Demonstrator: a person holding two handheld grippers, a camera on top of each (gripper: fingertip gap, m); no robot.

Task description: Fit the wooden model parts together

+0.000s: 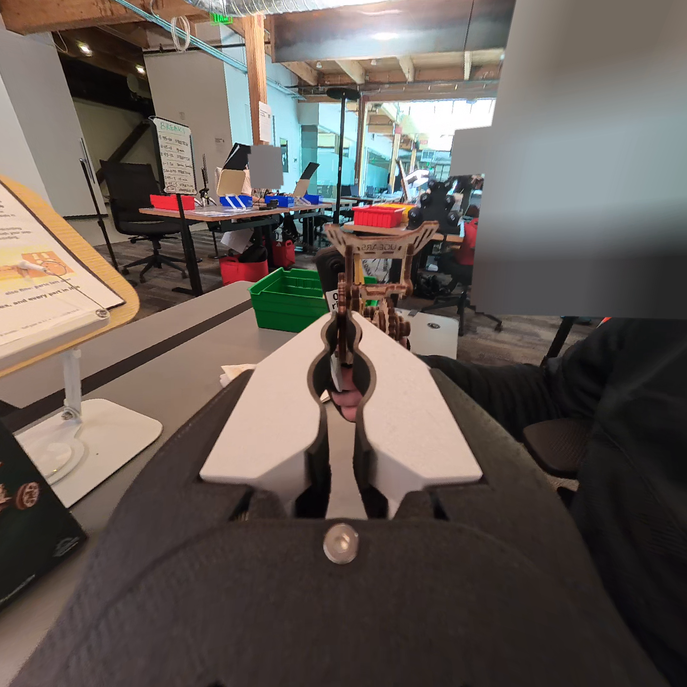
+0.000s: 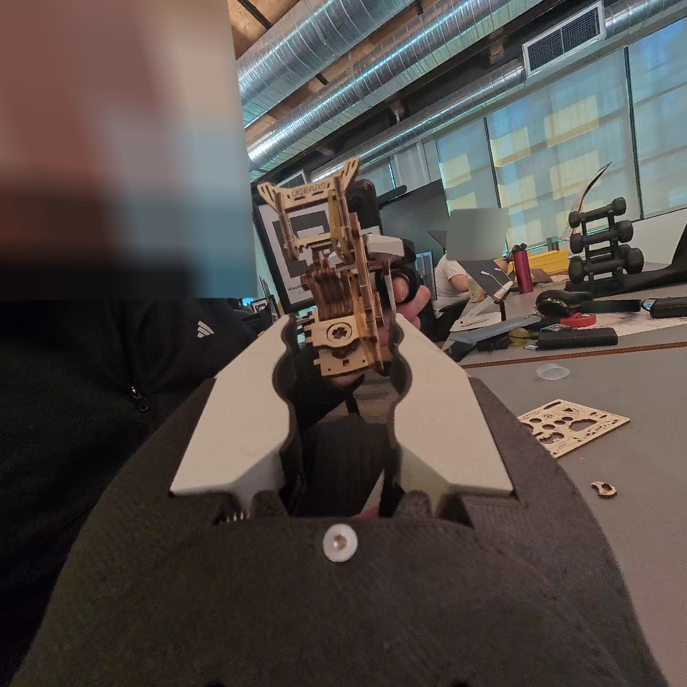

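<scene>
From the left wrist view, the left gripper pinches the wooden model by its thin edge, lifted above the green bin; from the right wrist view, the right gripper is spread wide, with the model's bottom end between its tips, standing tall, straight ahead.

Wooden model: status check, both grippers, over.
Left gripper shut on wooden model, held in the air. Right gripper open, model's lower end between its fingers. Nothing blocking.
</scene>
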